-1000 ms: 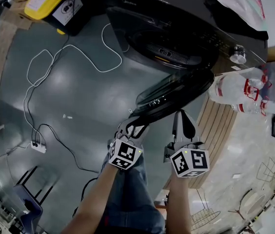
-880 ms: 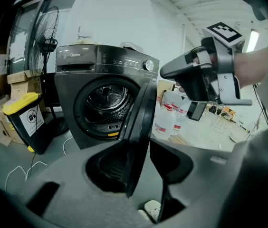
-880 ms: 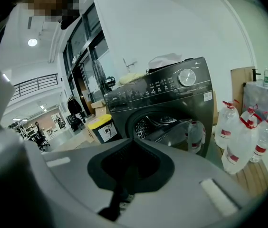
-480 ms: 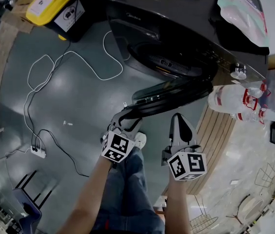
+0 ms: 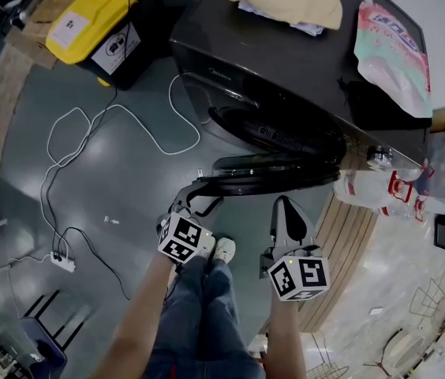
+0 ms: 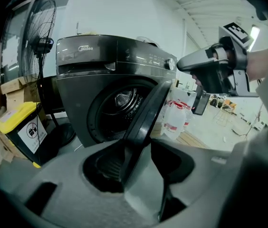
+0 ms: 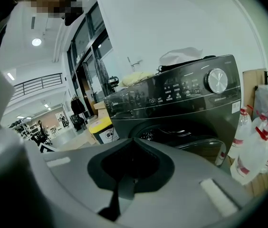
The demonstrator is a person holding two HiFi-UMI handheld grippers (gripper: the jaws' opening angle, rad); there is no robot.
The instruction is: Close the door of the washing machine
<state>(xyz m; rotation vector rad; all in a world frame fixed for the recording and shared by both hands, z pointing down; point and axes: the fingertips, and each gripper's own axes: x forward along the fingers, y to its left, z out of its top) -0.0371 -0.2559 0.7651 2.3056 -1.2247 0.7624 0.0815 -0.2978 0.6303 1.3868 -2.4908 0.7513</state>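
left gripper (image 5: 200,202): fingers just opening, astride washing machine door (image 5: 278,172) edge | right gripper (image 5: 284,205): fingers together, empty | risk: door slips free, stays ajar

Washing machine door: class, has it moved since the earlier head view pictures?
Yes. The door has swung closer to the washing machine front, narrowing the gap to the drum opening.

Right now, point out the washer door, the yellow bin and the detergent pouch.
washer door (image 5: 274,176), head view, on its dark outer edge.
yellow bin (image 5: 88,13), head view, on its lid.
detergent pouch (image 5: 392,54), head view, on its printed front.
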